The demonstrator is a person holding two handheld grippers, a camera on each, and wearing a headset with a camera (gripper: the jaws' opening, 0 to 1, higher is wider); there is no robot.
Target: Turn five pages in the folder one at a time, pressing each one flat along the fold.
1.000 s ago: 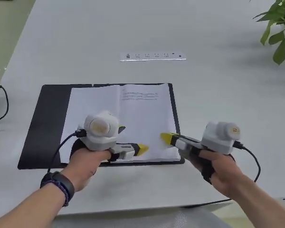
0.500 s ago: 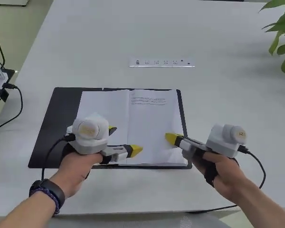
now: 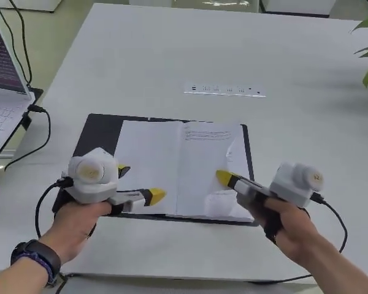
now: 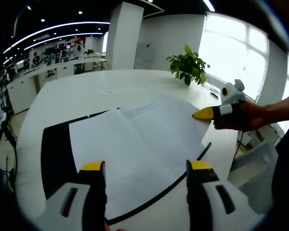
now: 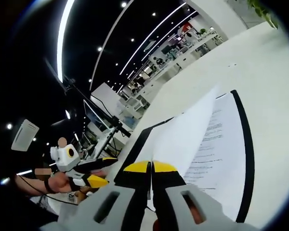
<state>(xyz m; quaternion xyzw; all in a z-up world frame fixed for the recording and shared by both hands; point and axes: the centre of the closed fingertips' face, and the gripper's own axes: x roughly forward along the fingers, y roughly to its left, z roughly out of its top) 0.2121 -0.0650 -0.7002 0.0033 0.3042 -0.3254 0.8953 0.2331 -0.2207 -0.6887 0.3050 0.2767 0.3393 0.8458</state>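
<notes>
Newly up in right gripper (image 3: 224,178): right page (image 3: 208,159).

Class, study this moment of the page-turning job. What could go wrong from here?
1. The right gripper is shut at the edge of the lifted right page. It may have caught two sheets, or it could crease the paper if swung over fast.
2. The left gripper is open over the left page and seems to hold nothing down, so the folder could slide on the smooth table.

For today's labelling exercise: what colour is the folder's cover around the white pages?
Black; the folder cover shows best in the head view.
</notes>
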